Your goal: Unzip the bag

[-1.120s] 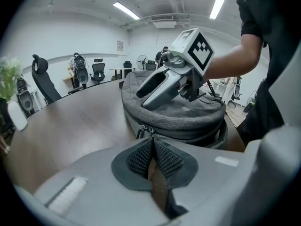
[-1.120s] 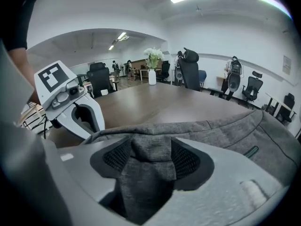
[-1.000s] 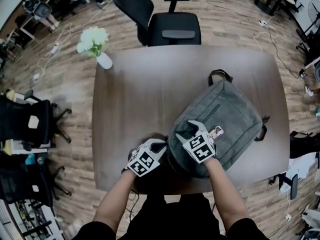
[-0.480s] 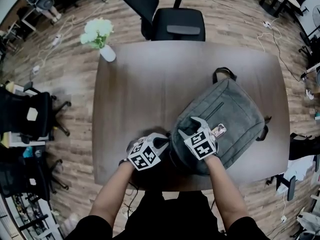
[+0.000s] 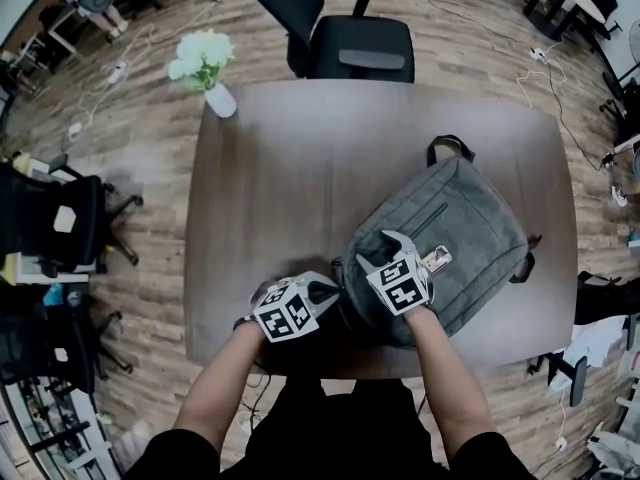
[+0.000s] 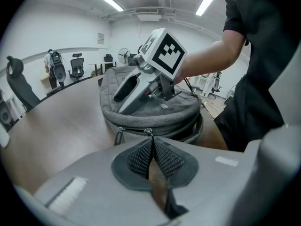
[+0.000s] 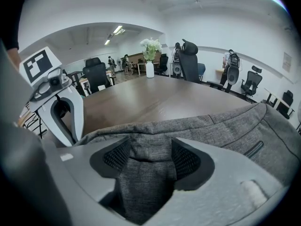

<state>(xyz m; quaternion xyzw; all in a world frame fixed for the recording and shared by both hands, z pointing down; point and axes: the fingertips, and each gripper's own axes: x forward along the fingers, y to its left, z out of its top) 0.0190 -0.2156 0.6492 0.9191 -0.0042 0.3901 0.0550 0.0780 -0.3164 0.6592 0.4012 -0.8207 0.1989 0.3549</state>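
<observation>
The grey fabric backpack [image 5: 465, 233] lies flat and diagonal on the brown table [image 5: 290, 188], towards its near right corner, with its carry loop [image 5: 447, 148] pointing away. Along the near rounded edge the zip looks closed: one zip pull [image 6: 147, 131] stands up and a second pull [image 6: 118, 136] hangs beside it.

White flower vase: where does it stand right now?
In the head view, the white flower vase stands on the far left corner of the table, apart from the grey backpack at the right.

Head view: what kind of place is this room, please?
Probably an open-plan office: a black office chair stands at a wooden table, more swivel chairs stand around it, and ceiling strip lights run overhead.
</observation>
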